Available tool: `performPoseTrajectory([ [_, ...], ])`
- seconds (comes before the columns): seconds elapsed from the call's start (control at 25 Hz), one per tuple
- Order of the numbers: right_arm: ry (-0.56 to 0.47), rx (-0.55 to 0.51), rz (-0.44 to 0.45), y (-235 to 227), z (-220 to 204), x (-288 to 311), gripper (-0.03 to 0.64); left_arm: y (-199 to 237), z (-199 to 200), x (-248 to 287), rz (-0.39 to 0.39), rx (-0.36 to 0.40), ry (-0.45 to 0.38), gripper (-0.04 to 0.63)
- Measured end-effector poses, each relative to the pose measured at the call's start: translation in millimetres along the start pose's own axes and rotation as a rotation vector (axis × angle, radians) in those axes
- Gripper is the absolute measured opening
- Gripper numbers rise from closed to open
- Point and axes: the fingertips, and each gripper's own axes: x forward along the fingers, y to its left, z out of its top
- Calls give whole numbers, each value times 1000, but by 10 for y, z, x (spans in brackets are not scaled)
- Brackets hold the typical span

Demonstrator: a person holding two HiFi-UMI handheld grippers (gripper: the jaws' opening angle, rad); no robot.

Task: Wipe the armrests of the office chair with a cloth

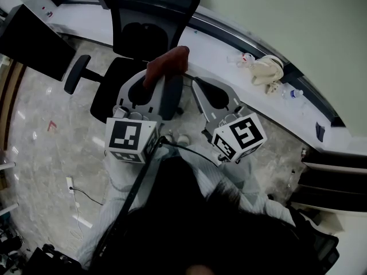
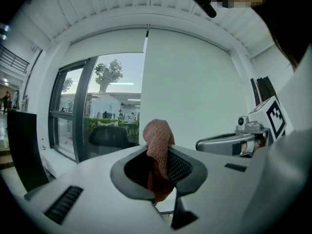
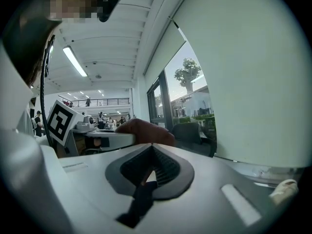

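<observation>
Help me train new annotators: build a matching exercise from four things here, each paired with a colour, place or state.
Things:
1. cloth
2. right hand-held gripper
3. chair
4. bag

Descriptions:
a. cream, on the ledge
b. shut, empty
c. clamped in the left hand-held gripper
d. black, ahead of both grippers

Pairs: 1-c, 2-b, 3-d, 4-a

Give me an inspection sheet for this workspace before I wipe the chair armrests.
Surface: grey marbled floor, small scraps.
Job's things: office chair ahead, one armrest visible, untouched; cloth bunched.
Clutter: beige bag and bottle on white ledge.
Grippers: left claw shut on cloth; right claw shut, empty.
Cables: power strip with cord on floor; black cable between the grippers.
Surroundings: window, drawn blind.
</observation>
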Motion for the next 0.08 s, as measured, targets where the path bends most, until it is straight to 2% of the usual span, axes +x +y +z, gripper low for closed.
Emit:
performPoseTrajectory([
  [0.08, 0, 1, 5, 3, -6, 16, 0, 24, -7, 1, 3, 1, 1, 55],
])
